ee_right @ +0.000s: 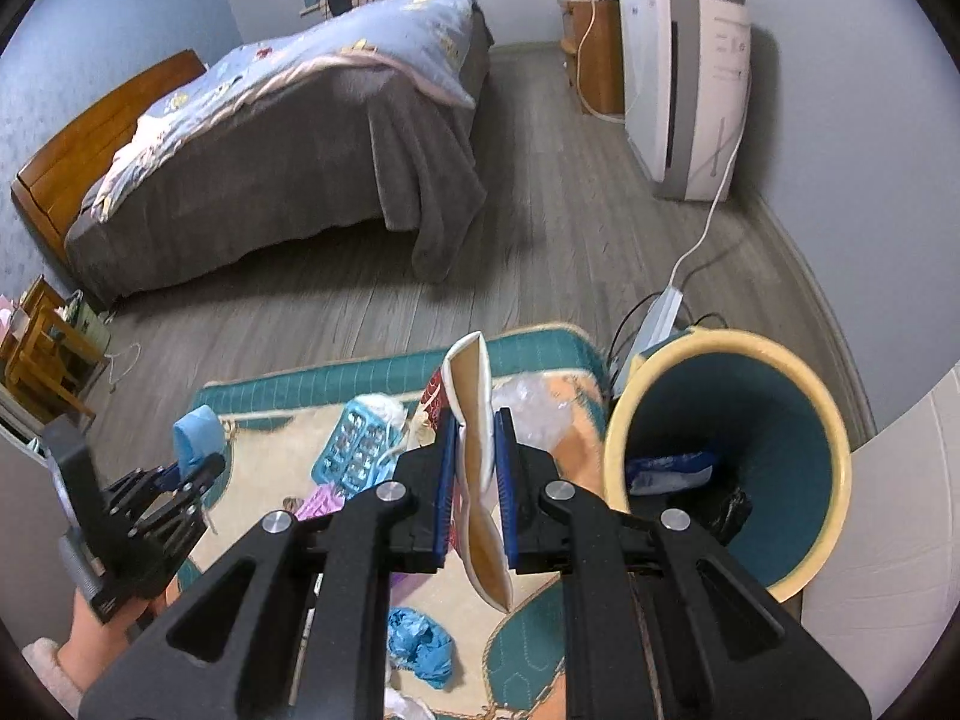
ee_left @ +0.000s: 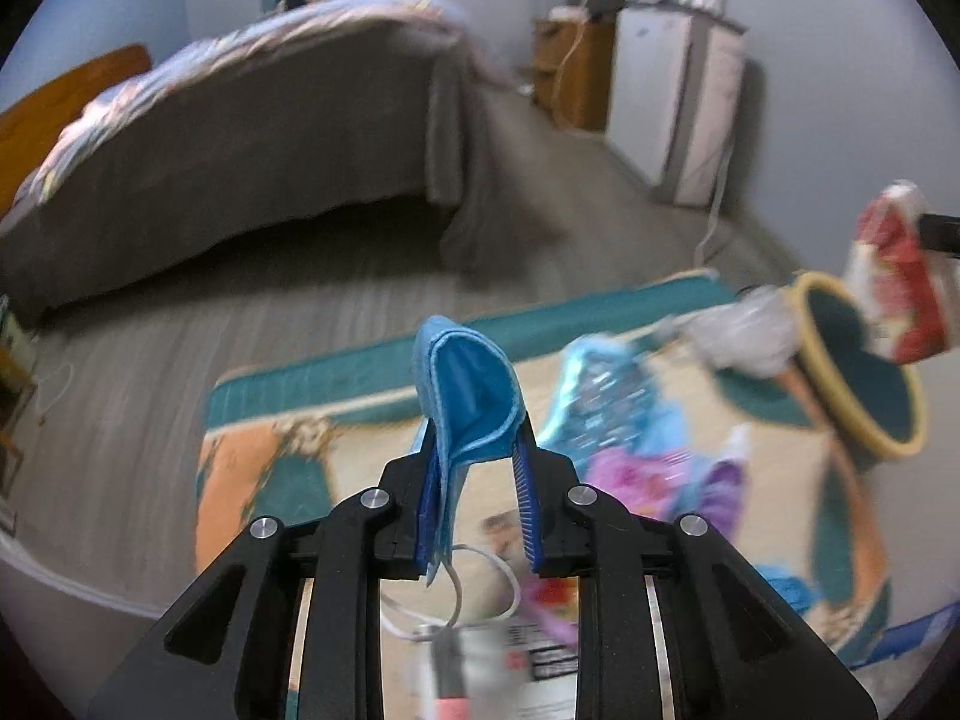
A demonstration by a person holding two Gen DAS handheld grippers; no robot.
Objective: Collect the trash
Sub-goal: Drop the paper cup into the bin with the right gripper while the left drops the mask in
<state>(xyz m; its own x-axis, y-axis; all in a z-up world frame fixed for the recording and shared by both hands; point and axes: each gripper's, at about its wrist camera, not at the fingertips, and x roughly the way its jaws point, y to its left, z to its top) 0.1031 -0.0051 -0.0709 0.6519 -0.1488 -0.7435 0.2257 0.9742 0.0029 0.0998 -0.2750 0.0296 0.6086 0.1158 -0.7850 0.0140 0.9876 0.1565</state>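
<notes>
Clearly the shakier hold is on the left: the left gripper (ee_left: pixel 477 462) has a folded light-blue face mask (ee_left: pixel 465 402) draped over its tips, pinned against one pad only, as far as the blurred left wrist view lets me judge, with a gap at the other pad. A quick swing toward the bin could shake it loose onto the teal-bordered patterned rug (ee_right: pixel 384 378).

By contrast, the right gripper (ee_right: pixel 474 480) has its jaws pressed together on a flat cream-and-red snack wrapper (ee_right: pixel 474 456), which stands up between the pads beside the bin's rim. The wrapper is long and floppy, so on release it may catch the rim or fall outside.

Close by, the yellow-rimmed round waste bin with a teal inside (ee_right: pixel 624 426) lies tipped, mouth toward the camera. Inside it sit a blue-and-white packet (ee_right: pixel 672 471) and something dark (ee_right: pixel 729 510).

Uncollected on the rug are a blue blister tray (ee_right: pixel 354 447), a crumpled blue glove (ee_right: pixel 420 645) and clear plastic film (ee_right: pixel 540 408).
</notes>
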